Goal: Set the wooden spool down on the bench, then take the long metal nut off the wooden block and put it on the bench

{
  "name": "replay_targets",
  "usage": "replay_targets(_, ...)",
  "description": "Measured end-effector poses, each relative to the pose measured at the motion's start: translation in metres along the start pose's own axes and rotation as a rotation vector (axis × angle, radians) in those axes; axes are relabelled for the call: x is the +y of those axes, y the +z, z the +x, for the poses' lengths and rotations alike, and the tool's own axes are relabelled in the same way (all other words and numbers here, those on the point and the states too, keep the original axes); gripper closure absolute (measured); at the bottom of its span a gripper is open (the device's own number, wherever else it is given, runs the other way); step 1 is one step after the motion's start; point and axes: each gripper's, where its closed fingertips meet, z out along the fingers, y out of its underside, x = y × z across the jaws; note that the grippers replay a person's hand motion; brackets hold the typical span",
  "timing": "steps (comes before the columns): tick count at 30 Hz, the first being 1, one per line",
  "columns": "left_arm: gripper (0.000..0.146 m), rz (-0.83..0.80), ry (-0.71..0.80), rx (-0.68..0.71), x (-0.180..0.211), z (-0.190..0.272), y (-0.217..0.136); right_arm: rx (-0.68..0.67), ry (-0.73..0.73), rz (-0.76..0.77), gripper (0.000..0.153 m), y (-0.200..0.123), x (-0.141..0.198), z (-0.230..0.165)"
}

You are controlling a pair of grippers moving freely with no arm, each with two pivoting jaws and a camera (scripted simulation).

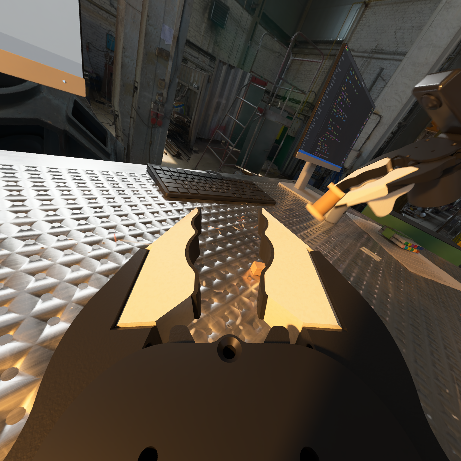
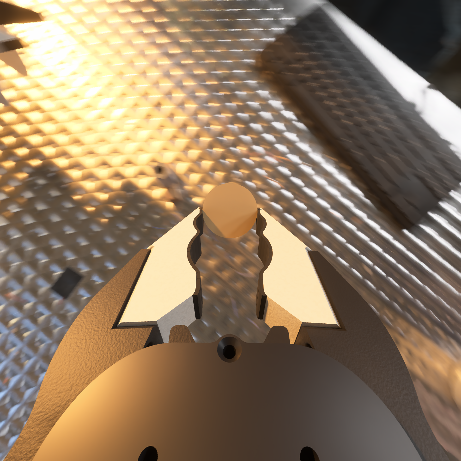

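My right gripper [image 2: 229,211] is shut on the wooden spool [image 2: 229,210], whose round end face shows between the fingertips. In the left wrist view the right gripper [image 1: 335,202] holds the spool [image 1: 324,200] tilted, a little above the metal bench [image 1: 74,224], at the right. My left gripper [image 1: 229,217] is open and empty above the bench. A small wooden block [image 1: 258,268] sits on the bench between its fingers, partly hidden by the right finger. I cannot make out the long metal nut. A small dark square [image 2: 66,282] lies on the bench [image 2: 149,124] at the lower left.
A black keyboard [image 1: 209,183] lies on the bench beyond my left gripper. A monitor [image 1: 336,107] on a white stand is at the back right. A paper sheet and coloured markers [image 1: 411,247] lie at the right. The bench edge [image 2: 399,72] runs along the upper right.
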Motion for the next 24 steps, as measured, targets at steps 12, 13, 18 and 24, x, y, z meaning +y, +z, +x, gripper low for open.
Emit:
replay_targets(12,0.101,-0.012,0.018,-0.004,0.003,0.002,0.003,0.299,0.427,-0.268,0.110,-0.024,0.167,0.172)
replay_targets(13,0.101,-0.012,0.022,-0.005,0.003,0.002,0.003,0.287,0.428,-0.281,0.110,-0.019,0.171,0.172)
replay_targets(18,0.102,-0.014,0.031,-0.010,0.003,0.001,0.003,0.225,0.433,-0.261,0.110,-0.008,0.171,0.167)
replay_targets(24,0.102,-0.014,0.025,-0.006,0.003,0.000,0.003,0.269,0.410,-0.268,0.099,-0.019,0.164,0.168)
